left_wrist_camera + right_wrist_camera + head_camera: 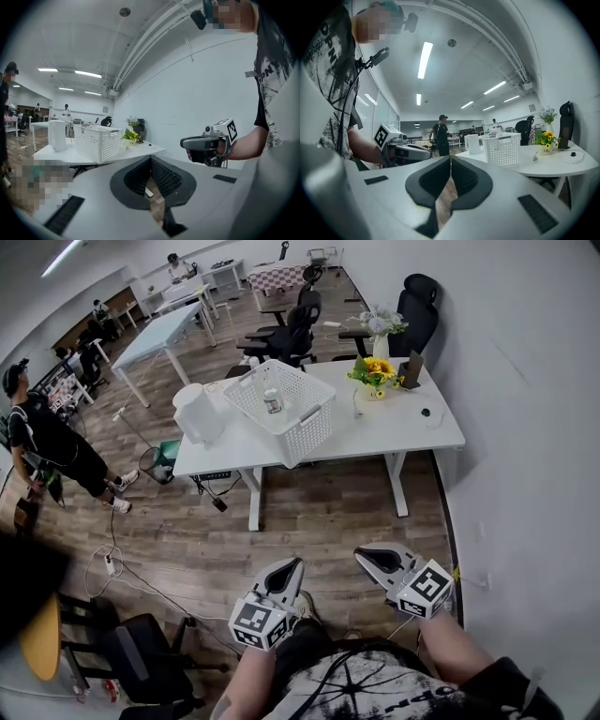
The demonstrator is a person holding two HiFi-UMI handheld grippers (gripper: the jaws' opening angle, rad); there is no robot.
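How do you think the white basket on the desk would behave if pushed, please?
The white basket looks light, with thin perforated walls, so it would probably slide on the desk. It sits by the front edge, so it might tip off. The bottle inside may topple.

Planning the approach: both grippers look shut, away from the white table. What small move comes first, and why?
Probably a step toward the table: the left gripper and right gripper are shut and empty over the wooden floor, well short of the white basket on it.
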